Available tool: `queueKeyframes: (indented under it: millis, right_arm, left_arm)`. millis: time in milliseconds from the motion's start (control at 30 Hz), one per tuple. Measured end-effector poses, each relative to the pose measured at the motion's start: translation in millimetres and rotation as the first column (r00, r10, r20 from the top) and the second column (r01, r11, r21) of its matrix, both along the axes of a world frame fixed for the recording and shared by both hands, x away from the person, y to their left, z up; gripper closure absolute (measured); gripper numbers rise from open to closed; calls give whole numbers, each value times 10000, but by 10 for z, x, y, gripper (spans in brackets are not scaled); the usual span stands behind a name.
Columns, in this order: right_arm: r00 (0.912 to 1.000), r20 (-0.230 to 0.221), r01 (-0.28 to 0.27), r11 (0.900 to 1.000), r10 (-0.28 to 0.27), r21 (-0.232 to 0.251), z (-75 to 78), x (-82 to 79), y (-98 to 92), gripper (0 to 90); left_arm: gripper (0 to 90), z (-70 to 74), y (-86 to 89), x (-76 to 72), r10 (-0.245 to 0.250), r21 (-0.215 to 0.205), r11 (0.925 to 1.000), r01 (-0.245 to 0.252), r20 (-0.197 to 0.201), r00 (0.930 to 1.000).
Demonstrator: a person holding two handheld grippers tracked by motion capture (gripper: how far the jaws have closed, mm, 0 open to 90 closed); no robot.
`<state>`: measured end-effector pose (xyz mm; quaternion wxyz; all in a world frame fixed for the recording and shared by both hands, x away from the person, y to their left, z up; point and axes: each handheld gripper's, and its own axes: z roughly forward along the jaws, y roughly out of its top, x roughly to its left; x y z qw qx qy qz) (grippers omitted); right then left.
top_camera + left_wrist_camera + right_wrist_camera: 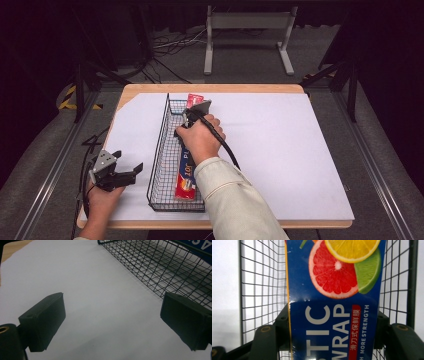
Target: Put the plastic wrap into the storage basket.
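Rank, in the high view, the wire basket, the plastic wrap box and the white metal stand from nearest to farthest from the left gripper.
1. Wire basket: just to the right of the left gripper, on the white sheet.
2. Plastic wrap box: inside the basket, along its right side.
3. White metal stand: on the floor beyond the table's far edge.

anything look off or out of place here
Nothing stands out. The plastic wrap box lies lengthwise in the wire basket, undamaged, with the right gripper closed on it. The left gripper is open over the white sheet. No spills.
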<state>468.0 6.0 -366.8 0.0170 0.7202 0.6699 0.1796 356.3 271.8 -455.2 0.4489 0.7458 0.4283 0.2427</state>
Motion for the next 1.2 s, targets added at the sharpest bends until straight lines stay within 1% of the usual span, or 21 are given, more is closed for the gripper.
queueKeyframes:
  millis: [167, 233, 333, 400, 467, 600, 667, 733, 967, 1200]
  right_arm:
    - [9996, -265, -7, 10000, 6, -18, -64, -3, 14, 391]
    - [9994, -340, -50, 9999, 46, -116, -87, -6, 21, 390]
    - [9989, -459, -64, 9999, 60, -94, -101, -12, 33, 390]
    - [9984, -559, -95, 10000, 93, -29, -105, -16, 36, 389]
    - [9981, -614, -111, 9999, 106, -73, -111, -20, 47, 388]
    - [9980, -627, -120, 9998, 110, -155, -125, -29, 65, 387]
    - [9976, -677, -121, 9999, 116, -66, -131, -31, 75, 386]
    - [9977, -658, -164, 9998, 155, -133, -138, -37, 86, 384]
    - [9983, -582, -115, 9993, 94, -343, -143, -58, 104, 383]
    - [9982, -521, -321, 9983, 296, -477, -155, -63, 110, 376]
  left_arm:
    - [67, -1, 1, 0, 1, -23, 10000, -1, 13, 10000]
    - [67, -1, 0, 1, 1, -24, 10000, -1, 3, 10000]
    - [67, -1, 0, 1, -19, 0, 10000, 19, -11, 10000]
    - [67, -3, 2, 3, -27, -64, 10000, 27, 4, 10000]
    - [67, -3, 3, 2, -18, -121, 9999, 18, -14, 10000]
    - [67, -3, 2, 3, -36, -97, 9999, 35, -21, 10000]
    - [67, -2, 9, 1, -60, -200, 9998, 59, -54, 10000]
    - [66, -3, 15, 3, -53, -268, 9996, 52, -36, 10000]
    - [66, -3, 11, 2, -64, -217, 9997, 62, -56, 10000]
    - [65, -3, 10, 2, -47, -209, 9998, 46, -55, 10000]
